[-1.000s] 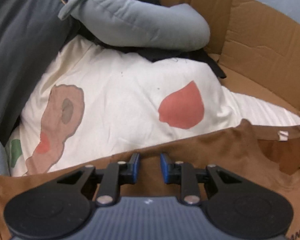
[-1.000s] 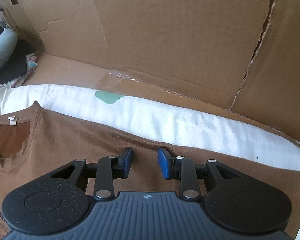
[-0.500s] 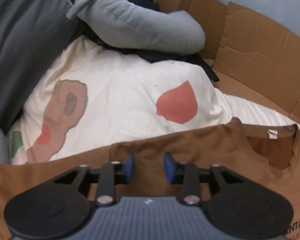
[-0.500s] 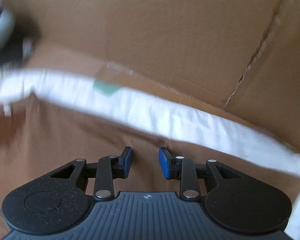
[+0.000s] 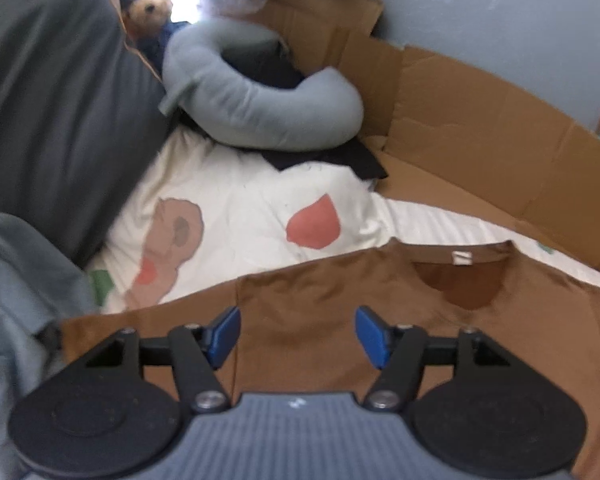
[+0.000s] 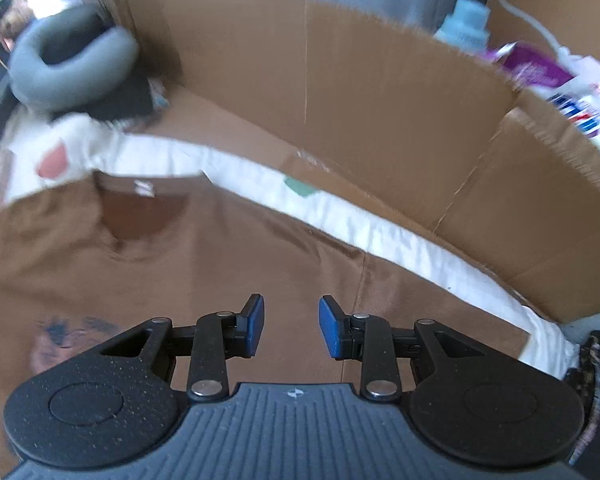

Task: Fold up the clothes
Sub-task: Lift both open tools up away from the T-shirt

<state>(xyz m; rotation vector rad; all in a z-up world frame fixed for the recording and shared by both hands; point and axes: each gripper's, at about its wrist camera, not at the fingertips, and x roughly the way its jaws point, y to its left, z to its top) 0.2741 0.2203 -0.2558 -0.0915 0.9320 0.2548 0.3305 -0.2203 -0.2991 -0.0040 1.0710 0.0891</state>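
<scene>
Your brown cotton T-shirt (image 5: 324,304) lies spread flat on the white sheet (image 5: 440,220), its collar with the small white label pointing toward the tall brown cardboard wall (image 6: 360,100) that lines the far side. Your left gripper (image 5: 298,330) hangs above the shirt's shoulder area, just to the left of the neckline; its jaws have just been opening and now stand wide, with nothing between the blue pads but the fabric seen well below them. Your right gripper (image 6: 291,326) hovers over the shirt on the other side of the neckline, near the sleeve seam, its jaws parted to a moderate gap and gripping nothing. A dark printed graphic (image 6: 72,340) shows on the shirt's chest toward you from the neckline, though the blur makes it unreadable. Beyond the collar rests a cream cushion with a red teardrop shape and a tan patch (image 5: 236,216), and behind that a grey U-shaped neck pillow (image 5: 260,112) on some black cloth, tucked against the cardboard wall. A stuffed bear-like toy (image 5: 148,12) seems to sit further back, overexposed.
</scene>
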